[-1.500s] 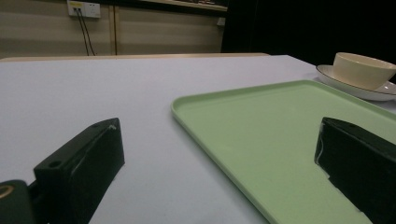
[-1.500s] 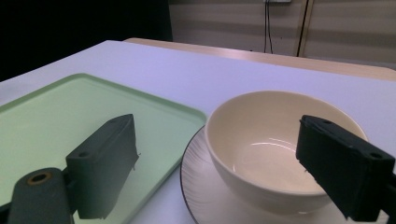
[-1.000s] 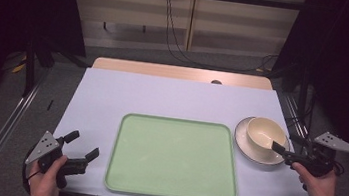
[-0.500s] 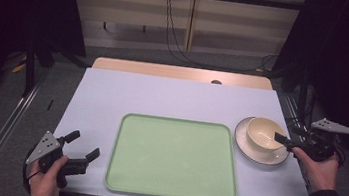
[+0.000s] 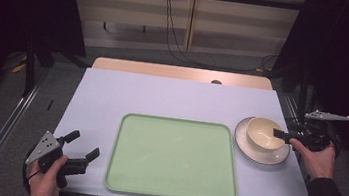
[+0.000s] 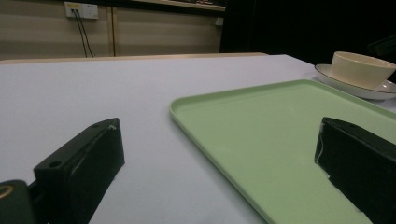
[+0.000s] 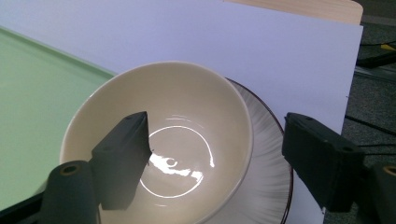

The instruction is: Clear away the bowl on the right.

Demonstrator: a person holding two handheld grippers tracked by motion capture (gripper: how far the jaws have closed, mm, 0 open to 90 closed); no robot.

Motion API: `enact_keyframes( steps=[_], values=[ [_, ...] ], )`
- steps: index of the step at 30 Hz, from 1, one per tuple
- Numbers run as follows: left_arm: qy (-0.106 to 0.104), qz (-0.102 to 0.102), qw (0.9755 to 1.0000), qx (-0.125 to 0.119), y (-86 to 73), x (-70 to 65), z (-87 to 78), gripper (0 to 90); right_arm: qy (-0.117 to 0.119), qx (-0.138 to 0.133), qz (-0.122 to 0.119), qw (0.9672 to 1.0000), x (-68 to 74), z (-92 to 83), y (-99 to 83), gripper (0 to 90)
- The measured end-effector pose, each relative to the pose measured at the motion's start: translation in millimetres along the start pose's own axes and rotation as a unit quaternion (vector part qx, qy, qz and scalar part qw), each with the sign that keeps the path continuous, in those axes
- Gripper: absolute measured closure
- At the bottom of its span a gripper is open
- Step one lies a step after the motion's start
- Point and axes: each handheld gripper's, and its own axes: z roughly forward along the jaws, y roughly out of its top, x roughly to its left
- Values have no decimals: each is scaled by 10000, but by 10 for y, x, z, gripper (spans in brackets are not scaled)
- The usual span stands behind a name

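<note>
Over the cream bowl (image 7: 159, 140) on its plate (image 7: 266, 158), the right gripper (image 7: 215, 158) gapes astride the rim; glazed, slippery, breakable; left gripper (image 5: 83, 150) idles, spread.

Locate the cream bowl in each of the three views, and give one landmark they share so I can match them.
High view: the cream bowl sits on the plate at the right, by the right gripper.
Left gripper view: the bowl is far off at the upper right, on the plate.
Right gripper view: the bowl is at the centre, one jaw inside it and one outside.
Shared landmark: the green tray beside the plate.
</note>
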Motion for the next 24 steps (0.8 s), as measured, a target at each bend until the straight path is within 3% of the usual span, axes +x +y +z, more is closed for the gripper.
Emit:
enact_keyframes(
  steps=[6,8,14,15,18,20,24],
  values=[
    [-29,-14,10000,4,-1,1,3,14,9,312,1,9995,-40,97,-32,246],
    [-30,-10,10000,11,-1,1,2,14,-45,385,117,9992,-37,111,-43,273],
    [7,-18,10000,30,-2,1,4,14,-76,654,99,9978,-70,190,-57,336],
    [9,-15,10000,30,-2,1,4,14,-109,791,105,9968,-60,234,-54,380],
    [11,-15,10000,29,-2,1,4,14,-76,904,181,9957,-65,280,-45,393],
    [52,-10,10000,36,-3,4,2,14,-129,847,99,9963,-32,300,-49,444],
    [17,-16,10000,35,-3,0,4,14,-65,1010,135,9948,-49,347,-1,527]
  ],
)
